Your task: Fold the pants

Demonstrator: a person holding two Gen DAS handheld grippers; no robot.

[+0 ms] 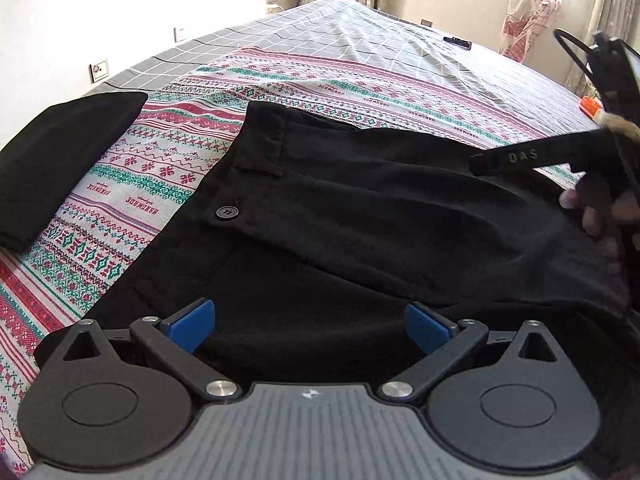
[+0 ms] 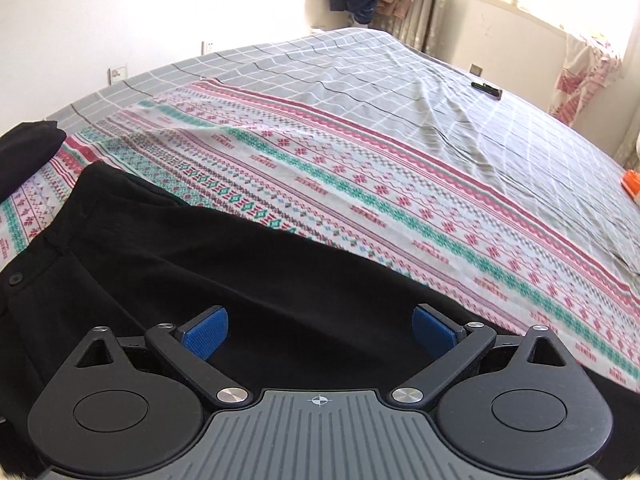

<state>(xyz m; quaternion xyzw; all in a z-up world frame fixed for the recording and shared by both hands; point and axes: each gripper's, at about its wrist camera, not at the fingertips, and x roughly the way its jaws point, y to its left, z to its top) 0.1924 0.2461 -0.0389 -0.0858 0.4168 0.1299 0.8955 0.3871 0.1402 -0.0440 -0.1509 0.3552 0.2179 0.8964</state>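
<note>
Far left, a second black folded garment (image 1: 60, 160) sits on the patterned cloth (image 1: 132, 184), clear of the pants with a strip of pattern between them. Its corner pokes into the right wrist view too (image 2: 28, 152).

Next over are the black pants (image 1: 360, 220), lying flat on that patterned cloth, waistband end to the left. The waistband edge runs diagonally from the belt loop down past the button (image 1: 227, 212), and it's a pretty clean line. The far long edge of the pants runs off to the right, with loads of bare patterned cloth beyond it, then the grey checked sheet (image 2: 360, 80) all the way to the wall. So there's plenty of free bed on the far side.

The left gripper (image 1: 310, 326) is over the pants near the waist, blue pads wide apart with nothing but black fabric showing between them, not pinching anything.

The right gripper (image 2: 320, 332) is further along the leg, near the far edge, jaws spread just as wide and empty. From the left camera it shows as a black bar (image 1: 520, 156) with a hand (image 1: 600, 212) on it, low above the fabric.

Way out right there's a small dark object (image 2: 486, 90) on the sheet and something orange (image 2: 632, 184) at the bed edge, both well away.
</note>
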